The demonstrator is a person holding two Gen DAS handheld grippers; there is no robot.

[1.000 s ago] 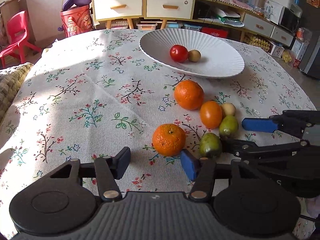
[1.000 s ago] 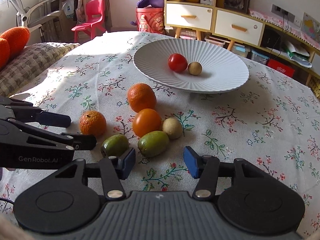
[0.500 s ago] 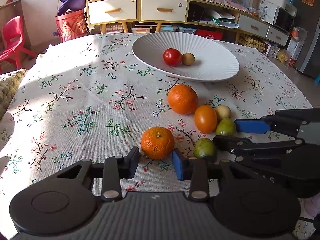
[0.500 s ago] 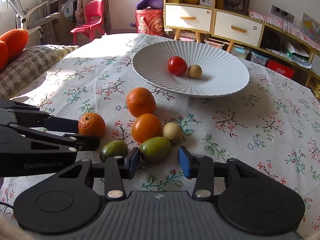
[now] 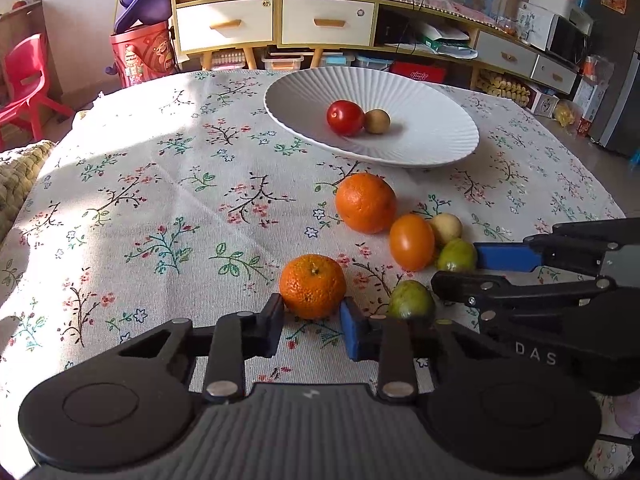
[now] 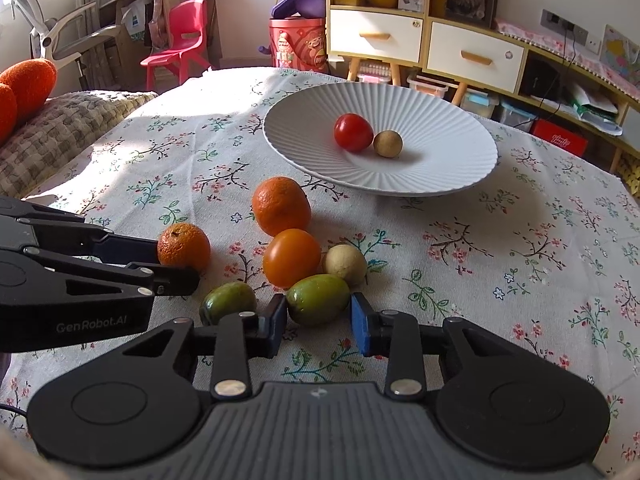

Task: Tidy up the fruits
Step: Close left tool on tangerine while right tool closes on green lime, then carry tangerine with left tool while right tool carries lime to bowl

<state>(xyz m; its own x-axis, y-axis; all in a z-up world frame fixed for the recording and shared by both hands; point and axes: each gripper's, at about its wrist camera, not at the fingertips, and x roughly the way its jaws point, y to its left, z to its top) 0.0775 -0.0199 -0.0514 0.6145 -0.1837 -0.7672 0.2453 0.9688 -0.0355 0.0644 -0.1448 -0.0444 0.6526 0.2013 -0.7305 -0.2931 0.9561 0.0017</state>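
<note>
My left gripper (image 5: 314, 322) is shut on a small mandarin (image 5: 312, 286) resting on the flowered cloth, one pad against each side. The right gripper (image 6: 319, 320) is closing its jaws on an oval green fruit (image 6: 318, 298), and both pads touch it. A second green fruit (image 6: 228, 302) lies between the two grippers. Beyond them sit a large orange (image 6: 281, 205), a smooth orange fruit (image 6: 292, 257) and a pale round fruit (image 6: 345, 264). The white ribbed plate (image 6: 440, 168) farther back holds a red tomato (image 6: 353, 132) and a small brown fruit (image 6: 387, 143).
The table's far edge (image 5: 224, 74) runs just behind the plate, with drawers and shelves (image 5: 276, 24) beyond. A woven cushion (image 6: 60, 128) borders the table's left side. Flowered cloth (image 5: 140, 208) stretches left of the fruit.
Both grippers have closed: the left one's pads came in onto the small mandarin, and the right one's pads came in around the oval green fruit. Neither hand shifted noticeably.
</note>
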